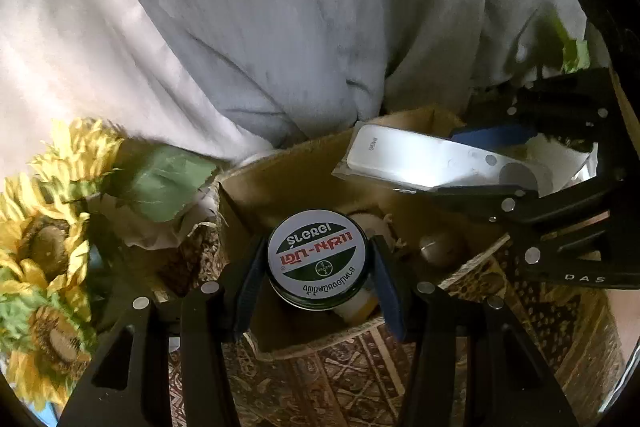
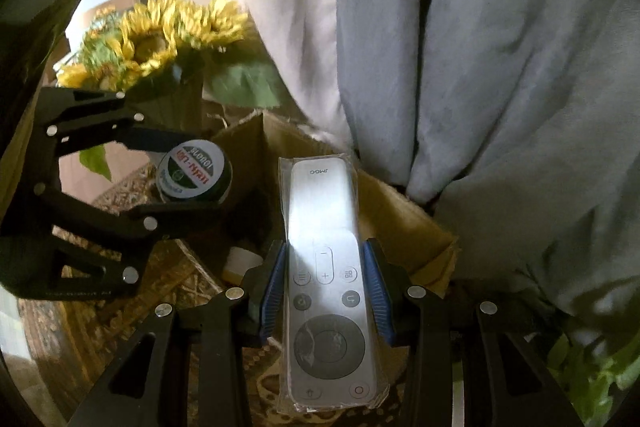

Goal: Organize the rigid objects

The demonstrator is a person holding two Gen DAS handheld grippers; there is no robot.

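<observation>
sunflowers, grey curtain, patterned cloth

My sunflowers cut off at the left edge, tin hiding the small jar beneath, box bottom mostly hidden, lid print too blurred to read

Dim, glare on remote, fisheye edges dark, bg blurred.
</observation>
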